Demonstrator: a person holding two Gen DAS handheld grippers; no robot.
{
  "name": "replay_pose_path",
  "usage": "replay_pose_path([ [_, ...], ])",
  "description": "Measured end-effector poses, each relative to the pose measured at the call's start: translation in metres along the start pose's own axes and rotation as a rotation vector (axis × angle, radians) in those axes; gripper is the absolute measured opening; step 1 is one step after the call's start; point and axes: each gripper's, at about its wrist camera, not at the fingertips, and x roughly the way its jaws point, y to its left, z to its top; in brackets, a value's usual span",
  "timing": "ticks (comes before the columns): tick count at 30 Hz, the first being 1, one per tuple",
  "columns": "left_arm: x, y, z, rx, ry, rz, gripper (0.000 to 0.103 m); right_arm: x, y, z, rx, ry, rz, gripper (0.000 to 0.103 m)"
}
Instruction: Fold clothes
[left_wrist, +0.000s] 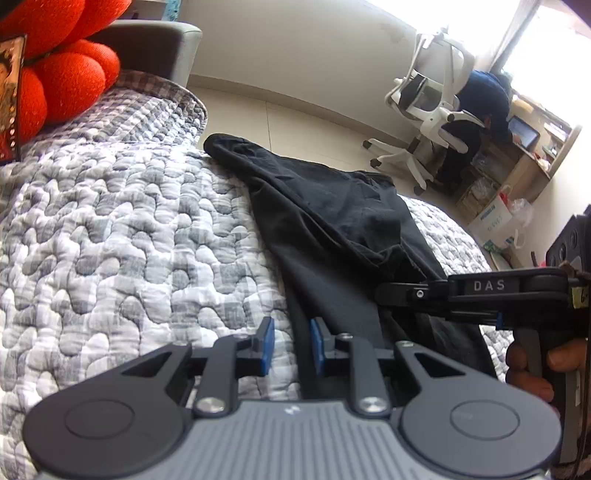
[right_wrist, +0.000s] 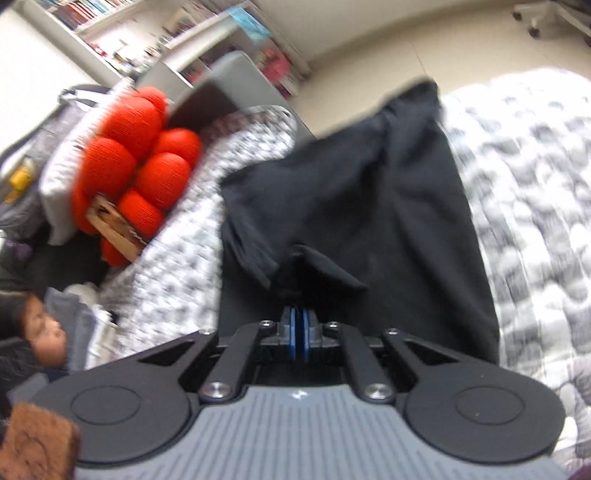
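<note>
The gray-and-white quilted bedspread (left_wrist: 110, 229) carried the black garment (left_wrist: 332, 221), apparently trousers, lying lengthwise toward the far edge with 1 part already doubled over itself. Folding looked barely begun: no tidy rectangle yet, and several folds probably remained. The right gripper (right_wrist: 300, 330) was pinched shut on a bunched edge of the cloth. The left gripper (left_wrist: 291, 343) stood slightly parted at the garment's near edge, clamping nothing visible.

— What colours sit around the tongs?
— Ahead of both, a plain black garment (left_wrist: 332, 221) on a grey-and-white checked quilt (left_wrist: 129, 240).
— And the cushion (right_wrist: 136, 162) left of the right tongs?
— Bright red.
</note>
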Motion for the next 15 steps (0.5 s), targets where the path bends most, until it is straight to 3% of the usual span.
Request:
replay_pose_path([
  [9, 0.004, 0.0, 0.002, -0.034, -0.035, 0.018, 0.022, -0.008, 0.004, 0.003, -0.026, 0.013, -0.011, 0.008],
  [11, 0.006, 0.0, 0.003, -0.047, -0.048, 0.02, 0.022, -0.01, 0.003, 0.004, -0.025, 0.022, 0.011, 0.015],
  [15, 0.011, 0.002, 0.007, -0.073, -0.071, 0.015, 0.022, -0.017, 0.0, 0.01, -0.013, 0.032, 0.076, 0.016],
])
